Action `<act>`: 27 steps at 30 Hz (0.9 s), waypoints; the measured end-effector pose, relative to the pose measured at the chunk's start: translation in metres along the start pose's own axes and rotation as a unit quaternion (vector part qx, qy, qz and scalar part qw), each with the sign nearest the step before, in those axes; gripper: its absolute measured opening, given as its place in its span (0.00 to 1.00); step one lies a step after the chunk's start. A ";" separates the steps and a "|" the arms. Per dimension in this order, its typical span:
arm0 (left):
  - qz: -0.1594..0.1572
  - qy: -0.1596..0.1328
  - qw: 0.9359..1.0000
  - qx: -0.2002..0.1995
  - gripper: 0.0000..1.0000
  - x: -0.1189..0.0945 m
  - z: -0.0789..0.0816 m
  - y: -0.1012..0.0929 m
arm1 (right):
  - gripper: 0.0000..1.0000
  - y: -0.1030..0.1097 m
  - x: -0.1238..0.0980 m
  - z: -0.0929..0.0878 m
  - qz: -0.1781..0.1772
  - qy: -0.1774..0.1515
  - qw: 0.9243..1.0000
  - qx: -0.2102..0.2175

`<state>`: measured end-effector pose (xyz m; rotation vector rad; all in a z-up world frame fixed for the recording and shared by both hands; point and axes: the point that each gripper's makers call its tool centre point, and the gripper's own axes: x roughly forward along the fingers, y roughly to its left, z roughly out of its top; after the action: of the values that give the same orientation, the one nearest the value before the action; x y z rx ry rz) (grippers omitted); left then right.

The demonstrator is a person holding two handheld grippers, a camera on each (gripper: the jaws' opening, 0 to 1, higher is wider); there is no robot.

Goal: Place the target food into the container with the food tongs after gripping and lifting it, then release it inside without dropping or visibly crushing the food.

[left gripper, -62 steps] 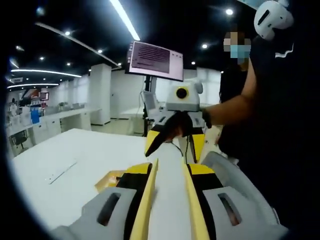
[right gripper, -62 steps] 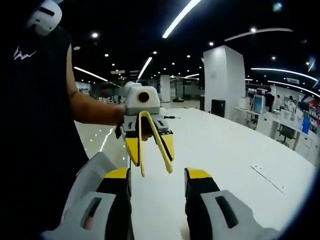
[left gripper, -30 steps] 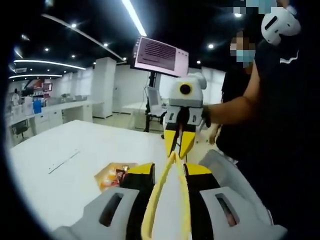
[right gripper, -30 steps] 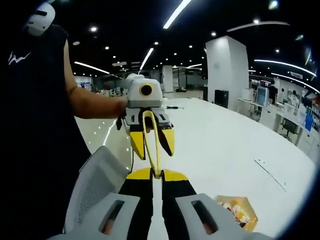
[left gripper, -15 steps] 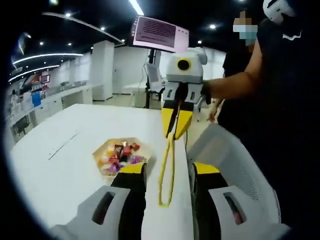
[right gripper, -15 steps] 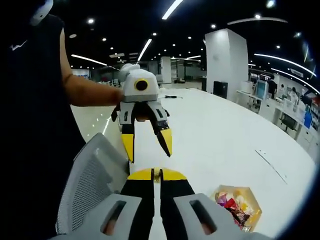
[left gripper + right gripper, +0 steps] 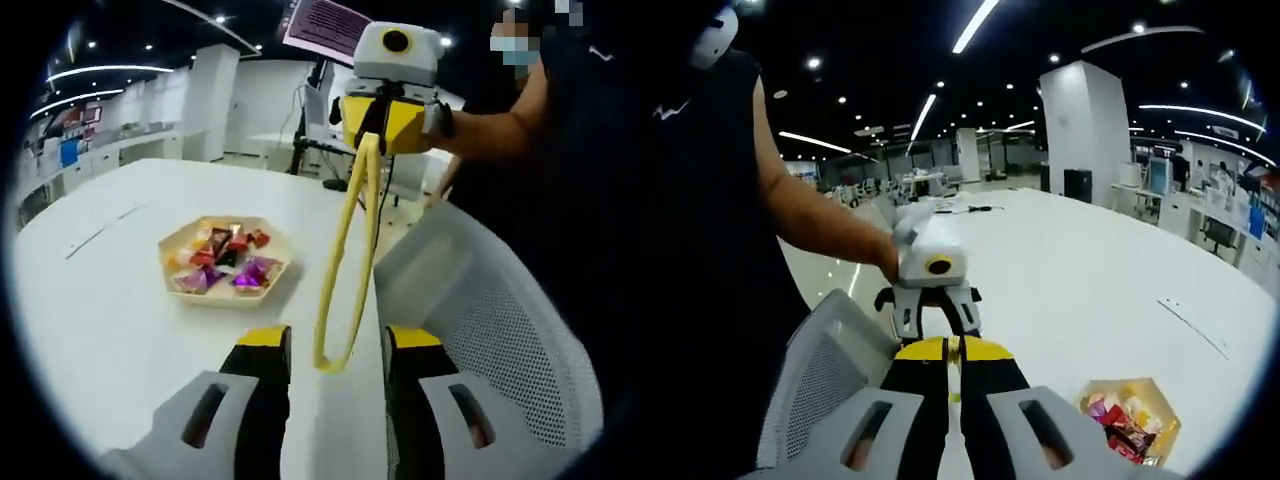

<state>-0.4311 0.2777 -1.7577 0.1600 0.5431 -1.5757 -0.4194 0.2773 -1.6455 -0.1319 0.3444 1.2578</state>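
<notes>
Yellow food tongs [image 7: 345, 250] hang from my right gripper [image 7: 375, 140], which is shut on their upper ends. Their looped end [image 7: 332, 362] dangles between the yellow-tipped jaws of my left gripper [image 7: 340, 342], which stands open around it. A hexagonal tray [image 7: 172, 240] of wrapped sweets [image 7: 225, 262] lies on the white table, left of the tongs. In the right gripper view my right gripper [image 7: 952, 350] is shut on a thin yellow strip of the tongs, the left gripper [image 7: 935, 300] sits just beyond it, and the tray [image 7: 1092, 392] is at the lower right.
A white mesh chair back [image 7: 480, 320] stands at the table's edge, close beside the grippers, and shows as the mesh chair [image 7: 825, 375] on the other side. The white table [image 7: 110, 320] stretches away. A person in black [image 7: 570, 200] holds both grippers. A monitor [image 7: 320, 20] stands behind.
The right gripper has lifted the tongs, so their loop now hangs between the left jaws. Both views have tipped down toward the table and the tray looks nearer.
</notes>
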 end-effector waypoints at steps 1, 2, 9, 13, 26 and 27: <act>-0.001 0.000 1.000 0.003 0.37 0.001 0.000 0.000 | 0.01 -0.001 0.001 0.000 -0.001 0.000 1.000 0.001; -0.005 0.001 1.000 0.011 0.22 0.000 0.001 -0.001 | 0.01 -0.001 0.002 -0.002 -0.001 0.001 1.000 0.001; 0.013 0.061 0.998 0.027 0.13 -0.019 -0.016 0.002 | 0.03 -0.012 0.003 -0.035 0.005 0.023 1.000 0.005; 0.056 0.135 0.987 0.067 0.12 -0.028 -0.035 0.018 | 0.03 -0.019 0.008 -0.069 0.002 0.056 0.998 -0.006; 0.091 0.328 0.929 0.146 0.13 -0.021 -0.094 0.037 | 0.03 -0.007 0.037 -0.156 0.007 0.169 0.985 -0.032; 0.088 0.326 0.930 0.144 0.13 -0.018 -0.094 0.037 | 0.03 -0.008 0.037 -0.160 0.003 0.175 0.984 -0.030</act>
<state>-0.4142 0.3348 -1.8416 0.9551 0.7782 -1.3993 -0.4311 0.2630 -1.8089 -0.4069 0.6094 1.2506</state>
